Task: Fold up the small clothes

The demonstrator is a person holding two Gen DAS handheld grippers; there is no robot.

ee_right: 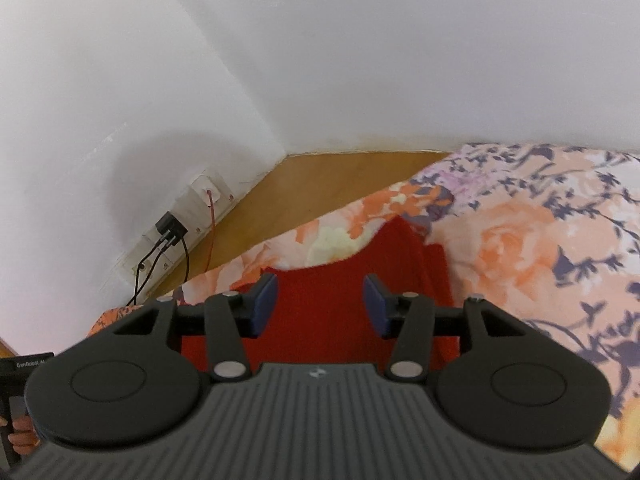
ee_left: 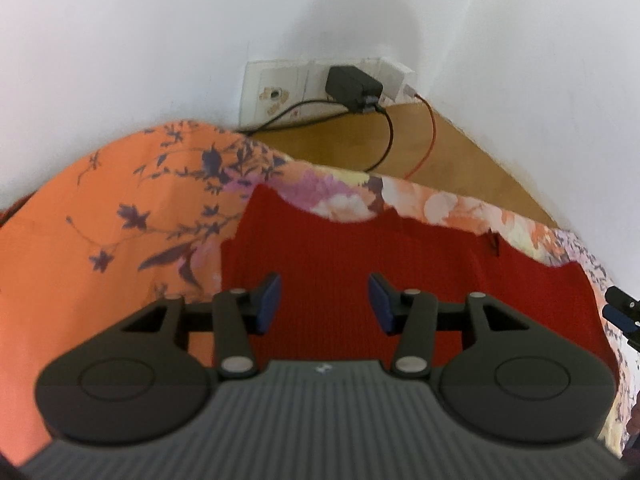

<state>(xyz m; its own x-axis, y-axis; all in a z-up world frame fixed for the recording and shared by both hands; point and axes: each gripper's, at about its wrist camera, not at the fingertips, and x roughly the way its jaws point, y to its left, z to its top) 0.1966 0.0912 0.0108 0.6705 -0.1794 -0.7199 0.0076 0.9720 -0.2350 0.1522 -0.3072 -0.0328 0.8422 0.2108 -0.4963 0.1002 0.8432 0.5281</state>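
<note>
Two black handheld grippers with blue-padded fingers hover over a red ribbed knit garment [ee_left: 400, 280] spread on an orange floral-print bedsheet [ee_left: 100, 220]. The left gripper [ee_left: 324, 304] holds its jaws wide apart, nothing between them, with the red knit directly below and ahead of its pads [ee_left: 267, 300]. The right gripper [ee_right: 320, 306] is likewise spread open and empty above the same garment, whose narrower end runs up toward the sheet's edge. The right gripper's blue tip pokes into the left camera's far right side. Beyond the cloth lies a strip of bare tan wooden surface [ee_left: 360, 136], then a white wall [ee_left: 160, 20] carrying a row of white wall sockets [ee_left: 280, 88], a black plug-in adapter [ee_left: 352, 84] with a black cable [ee_left: 384, 140], and a thin red wire [ee_left: 428, 136].
</note>
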